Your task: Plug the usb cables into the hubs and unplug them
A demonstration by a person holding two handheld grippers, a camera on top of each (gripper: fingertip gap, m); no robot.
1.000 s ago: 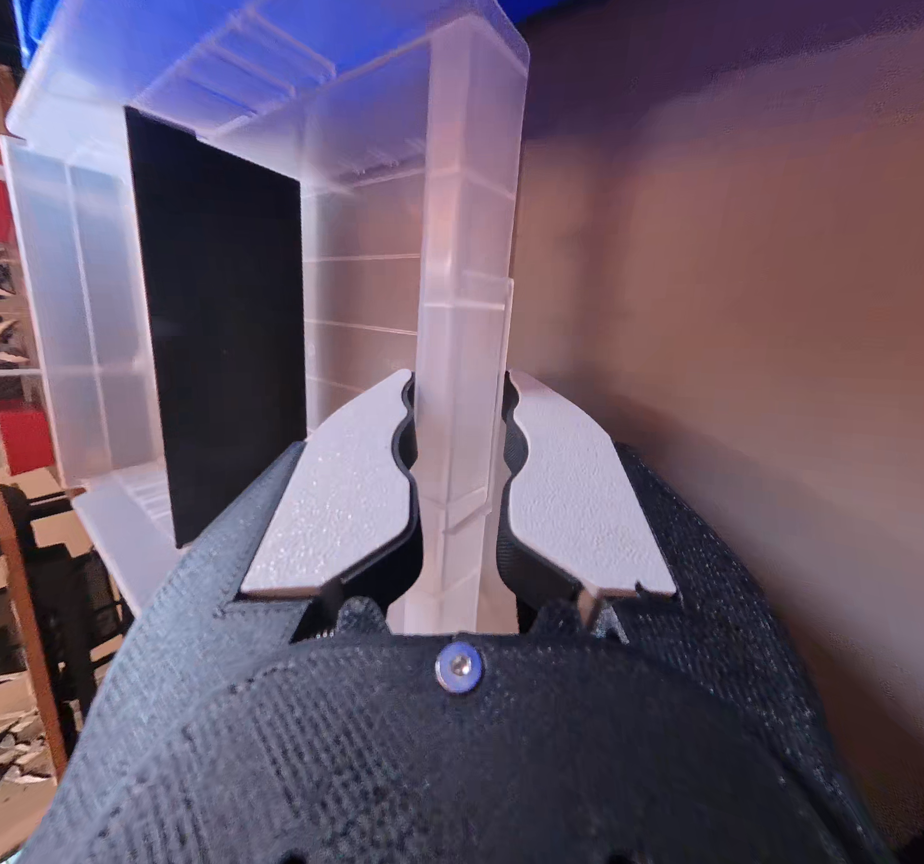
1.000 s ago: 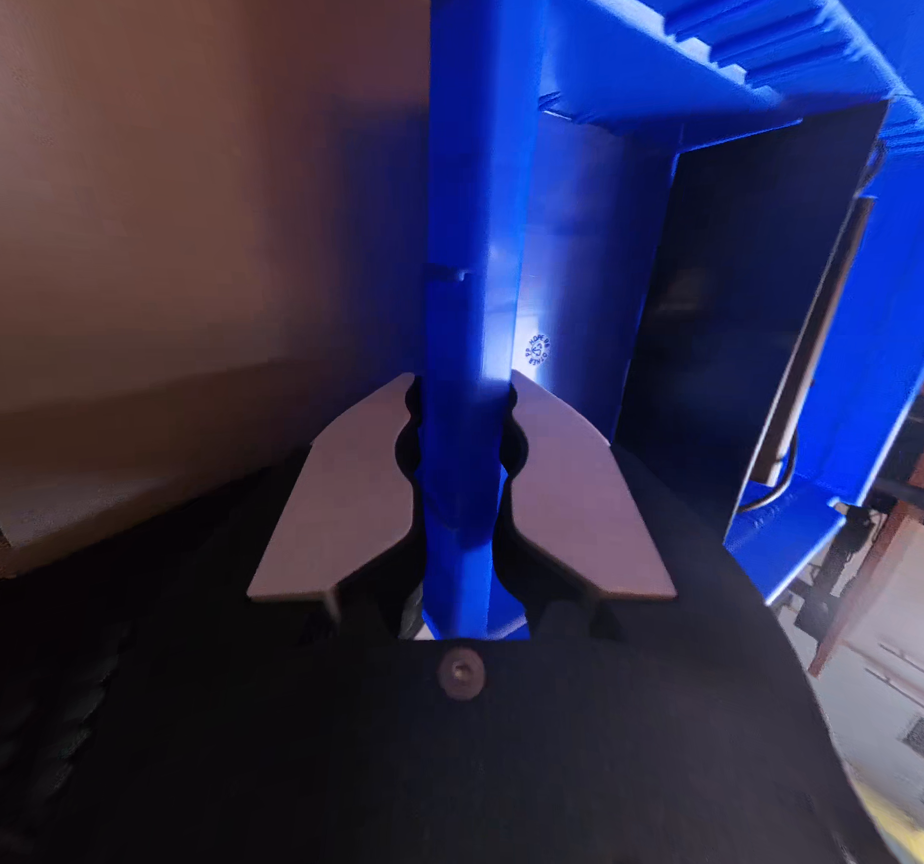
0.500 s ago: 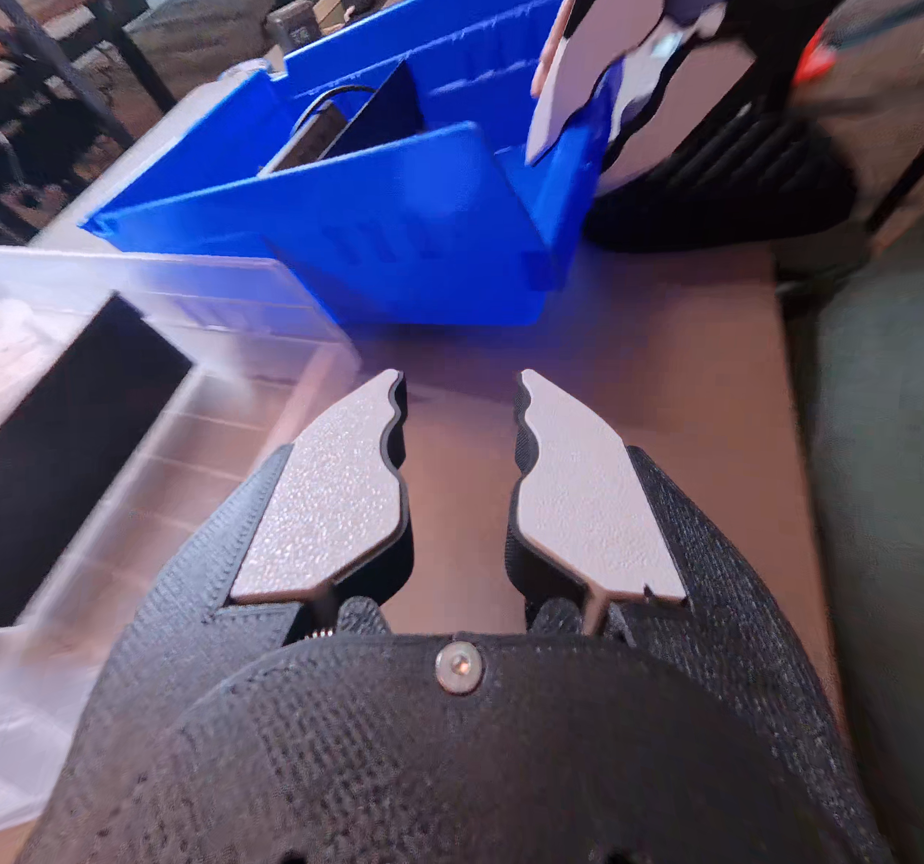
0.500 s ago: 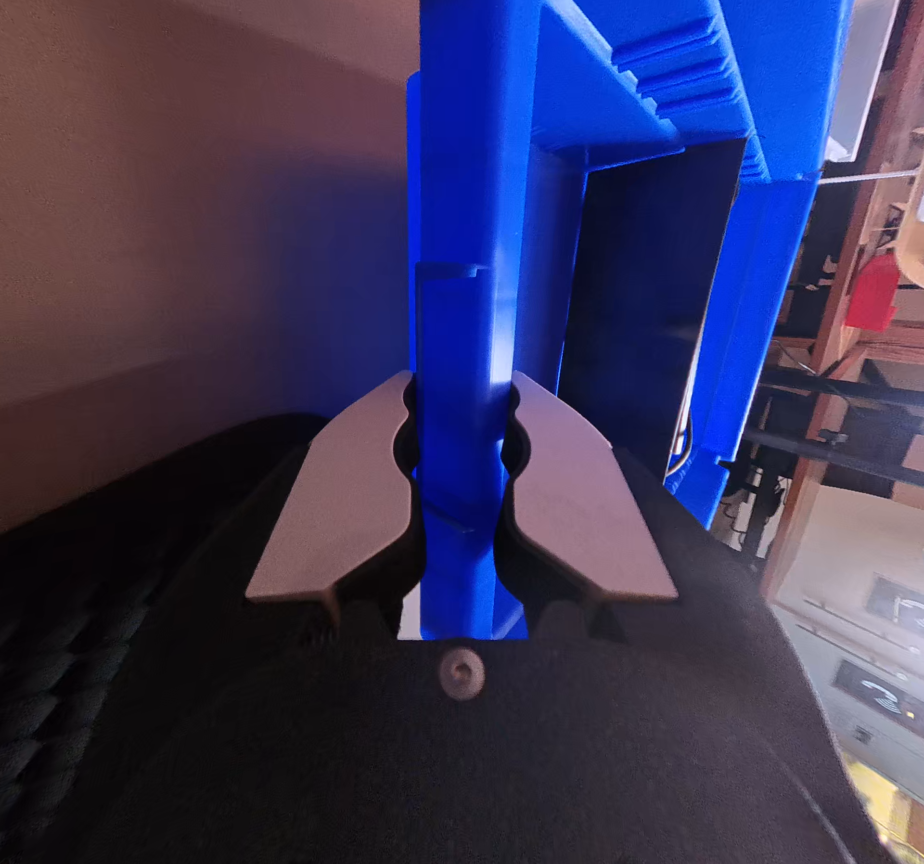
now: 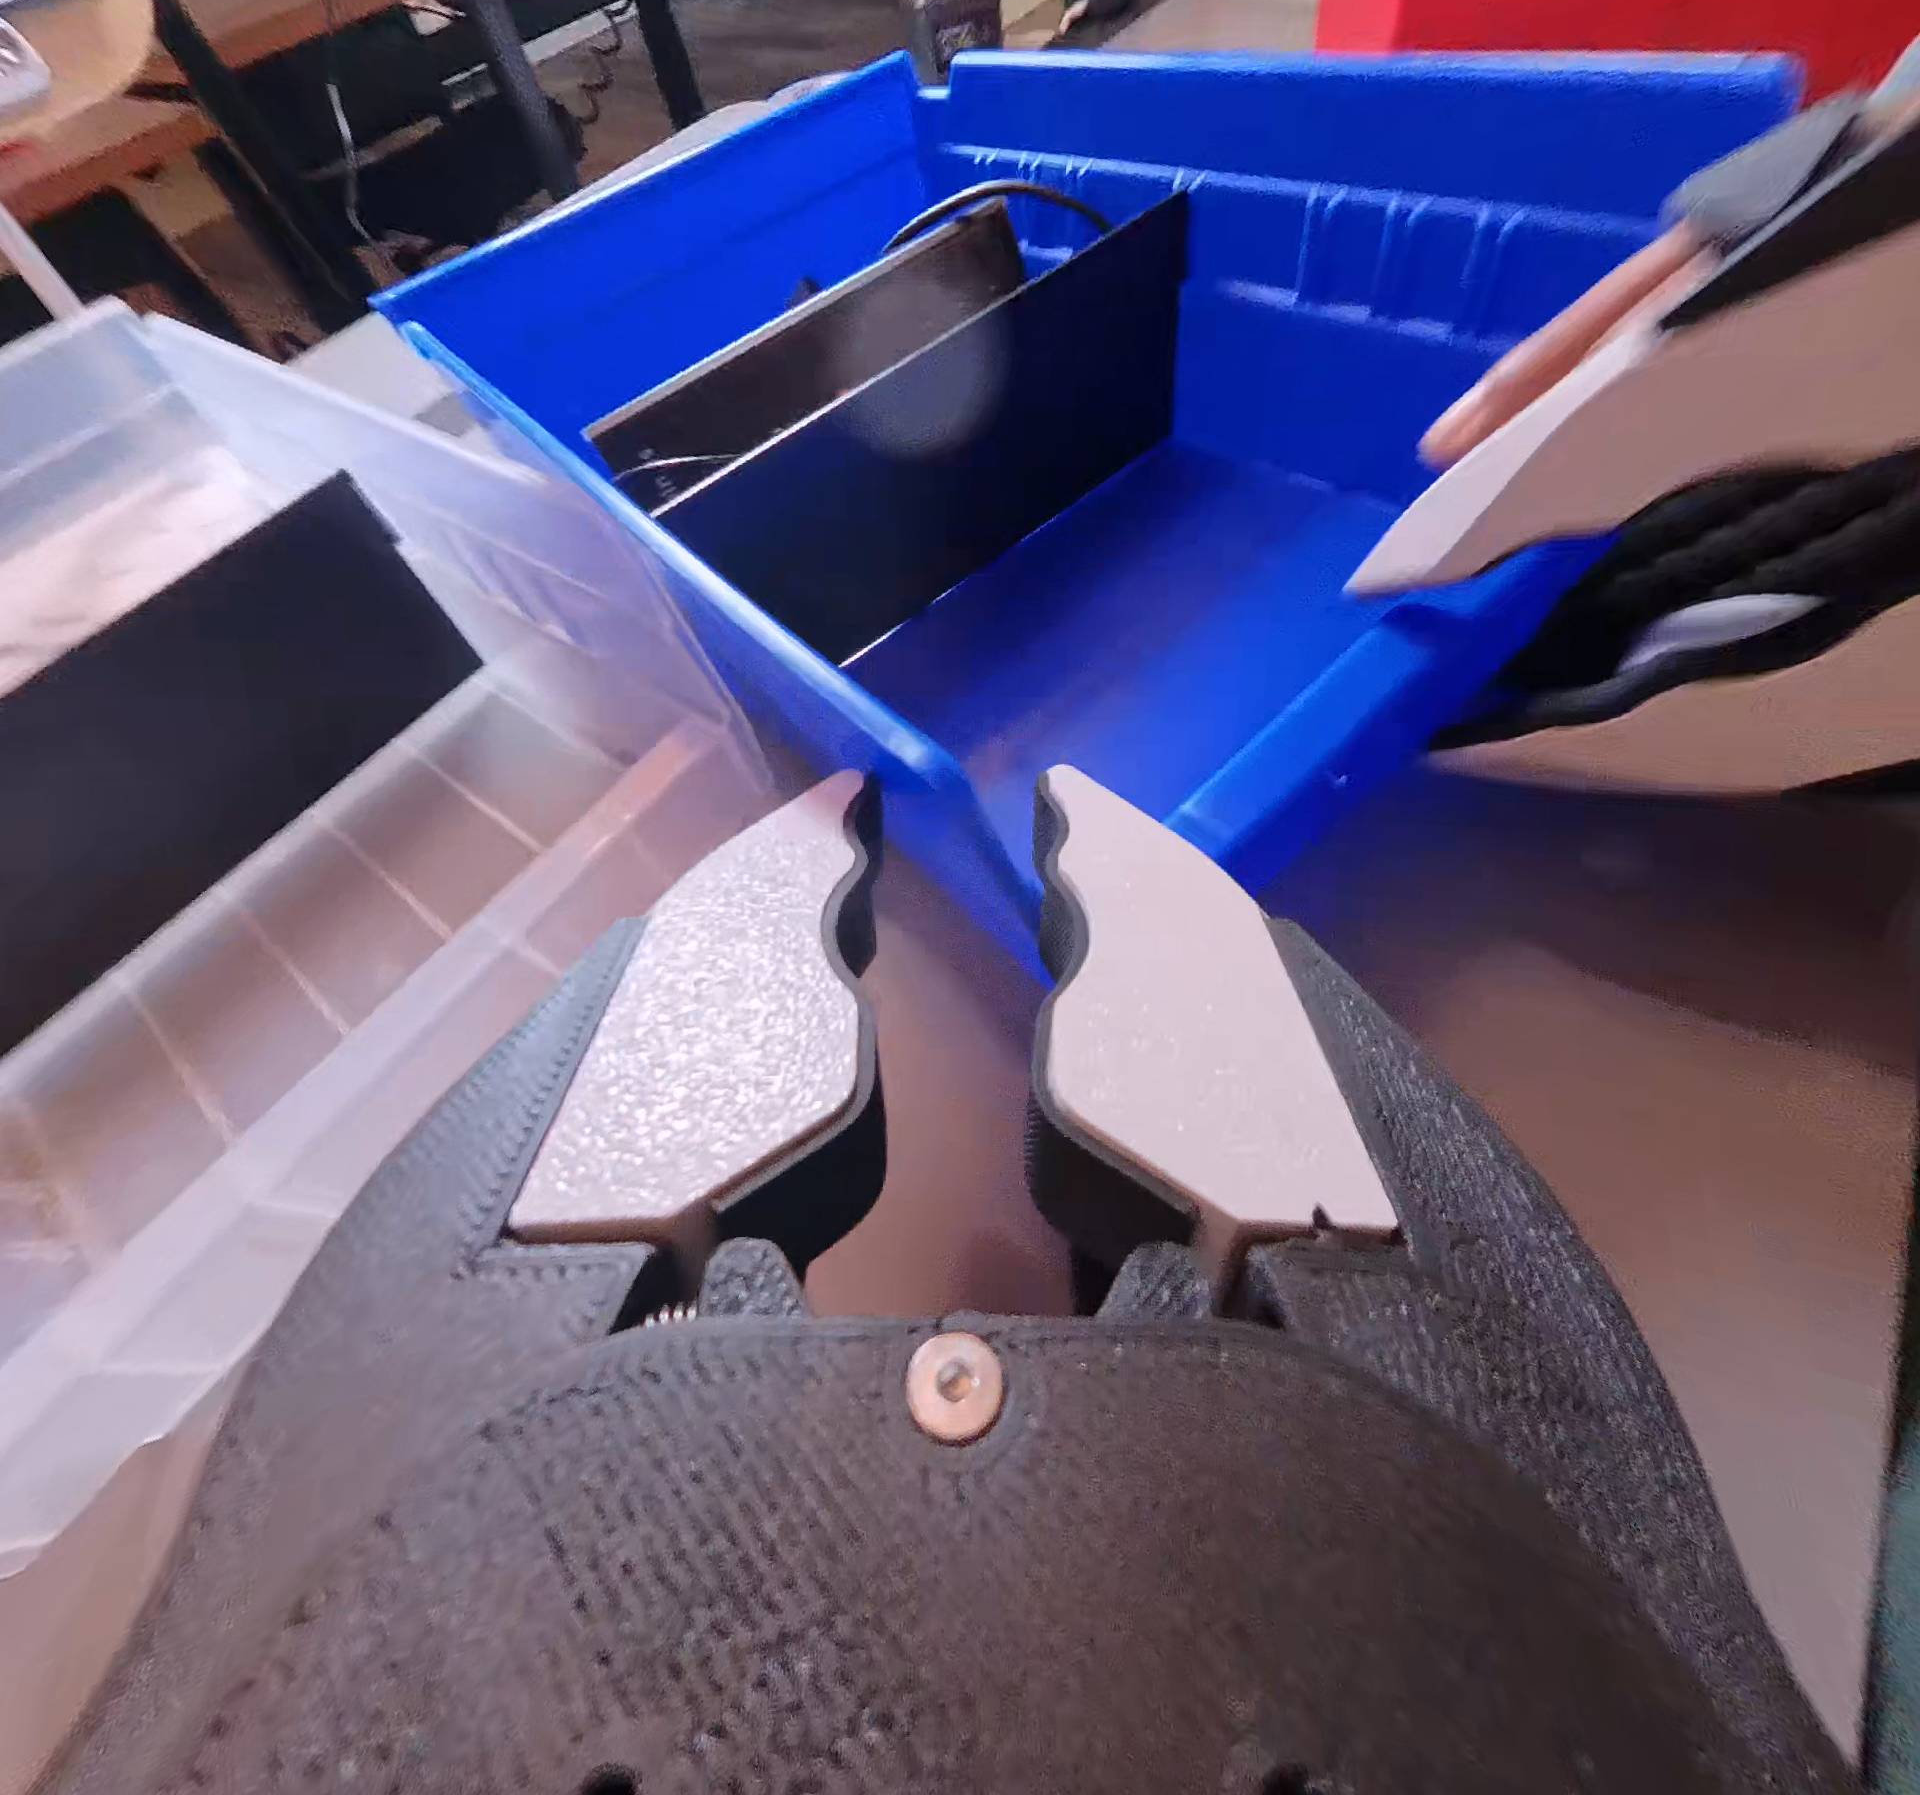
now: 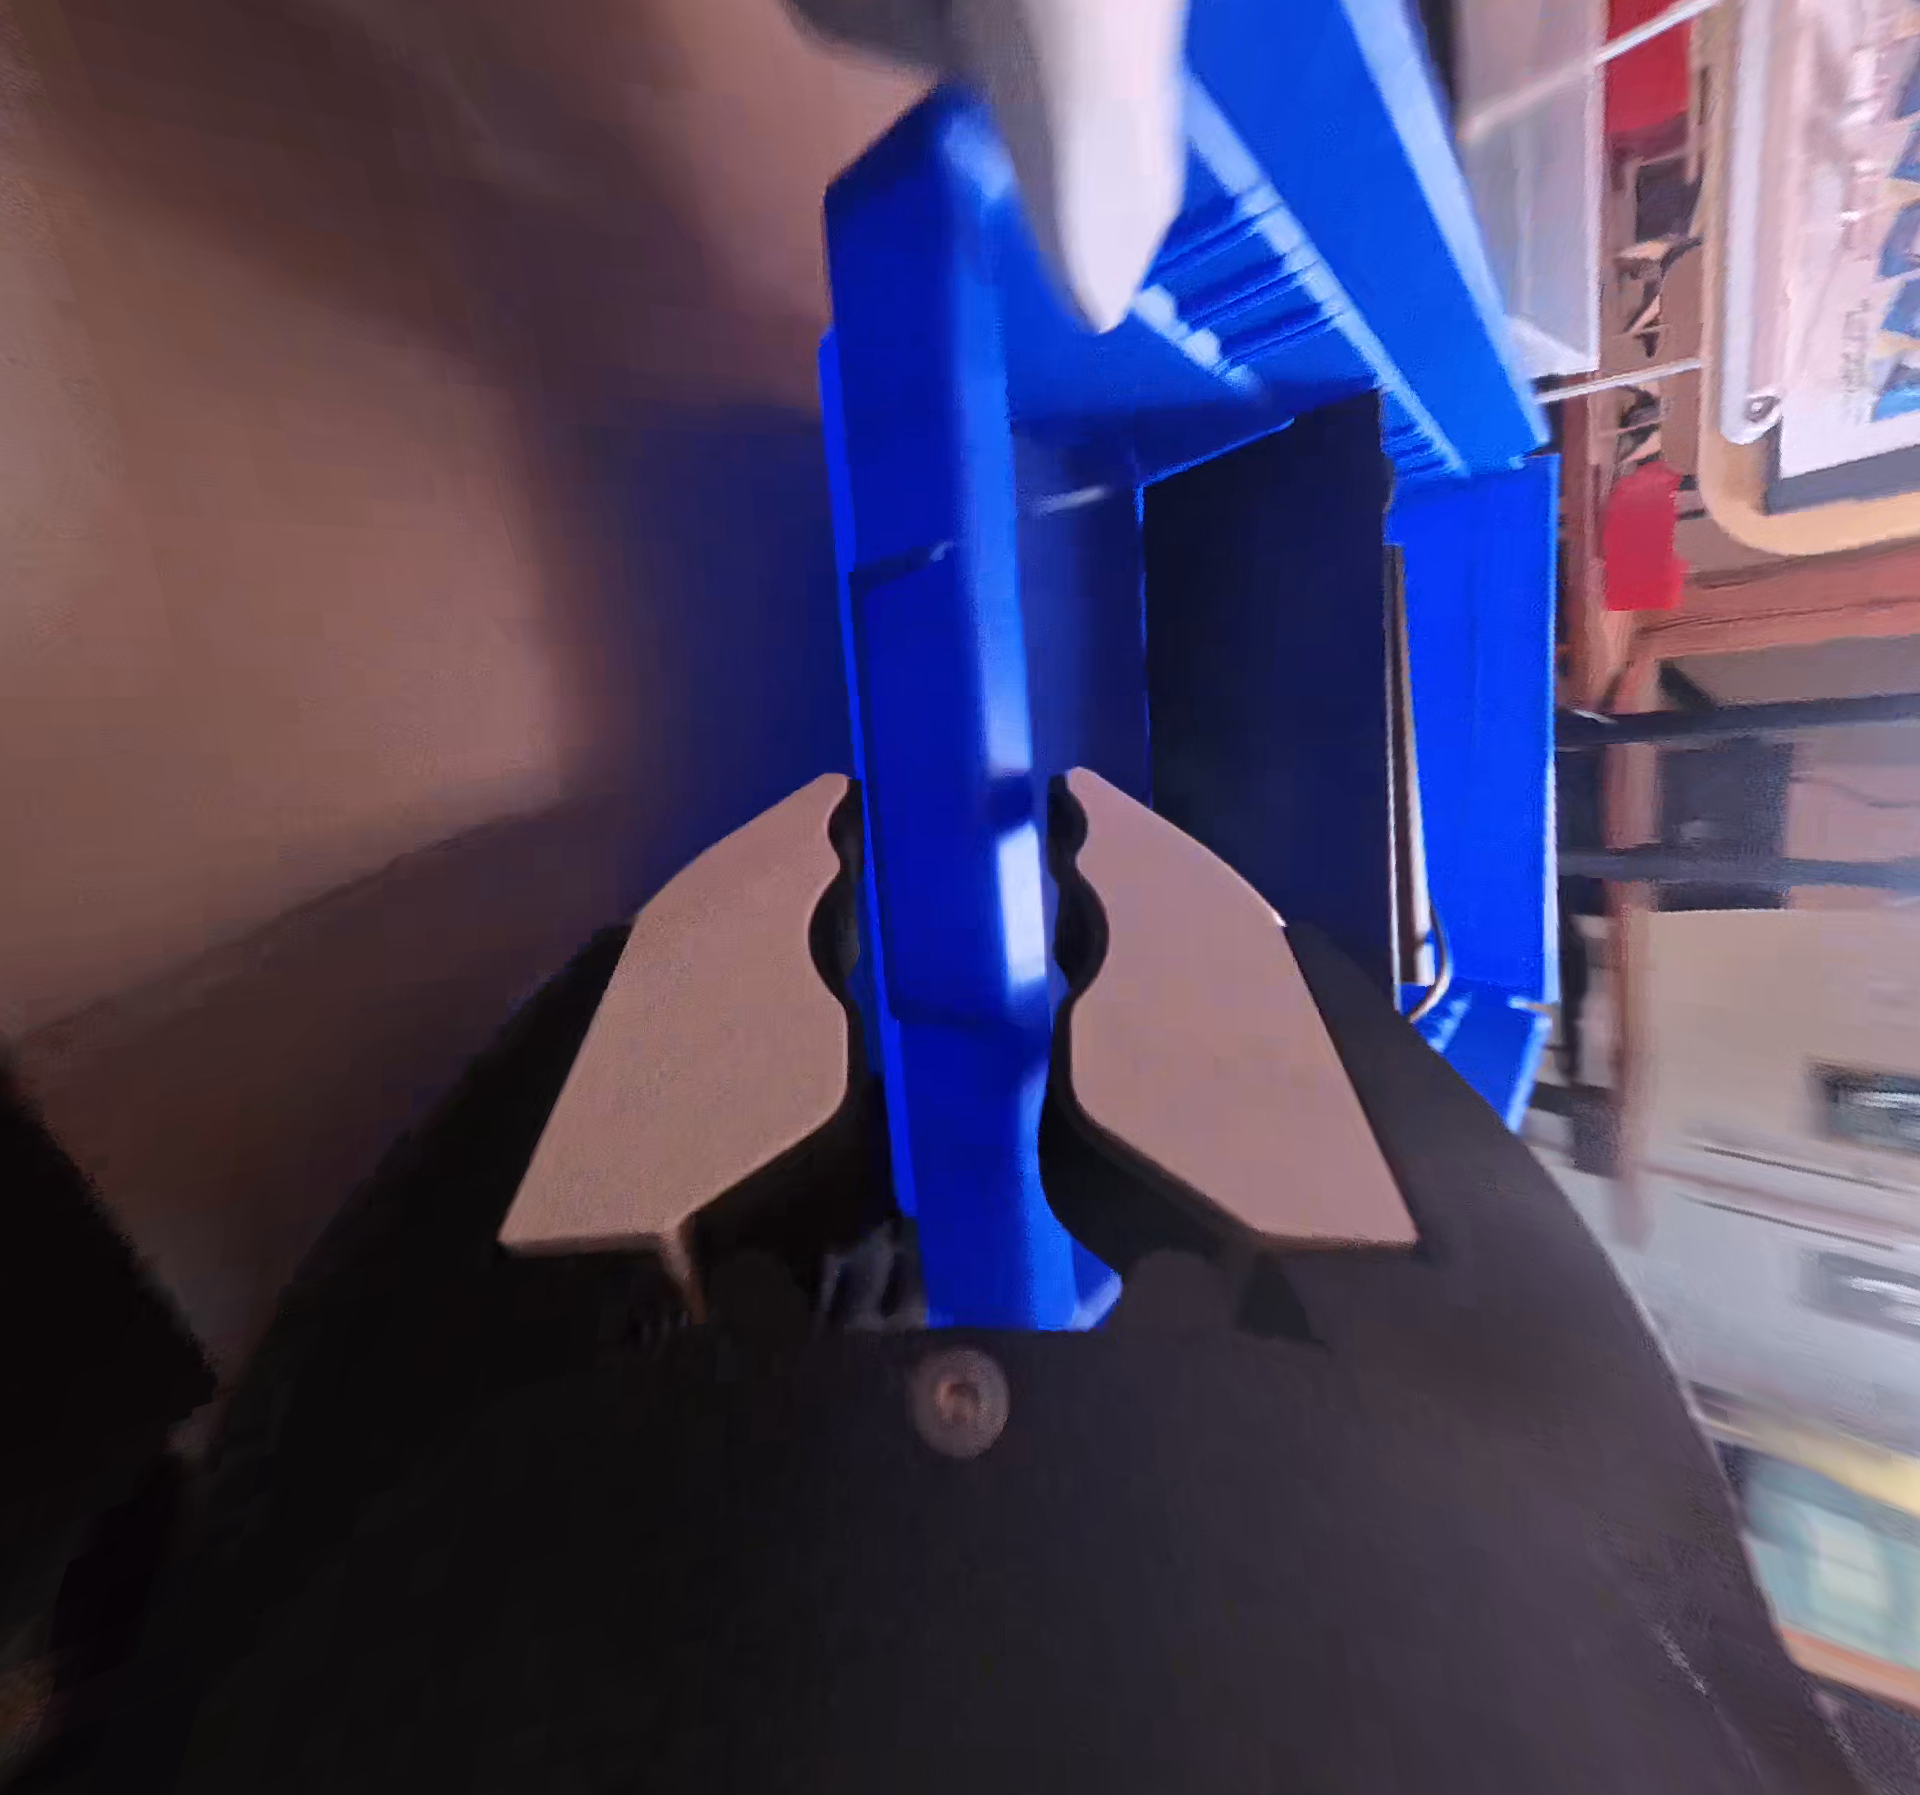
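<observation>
so the left gripper (image 5: 951, 872) has just let go of the clear bin (image 5: 343, 872) it was clamping a second ago and swung over toward the blue bin (image 5: 1164, 706), jaws now apart with nothing between them. the right gripper (image 6: 956, 872) is still pinched shut on the blue bin's front wall. a black divider (image 5: 935, 457) splits that bin, and behind it sits what i think is a hub (image 5: 831, 332) with a cable, though it's half hidden. no plugging has started; looks like the bins are just being positioned first.
</observation>
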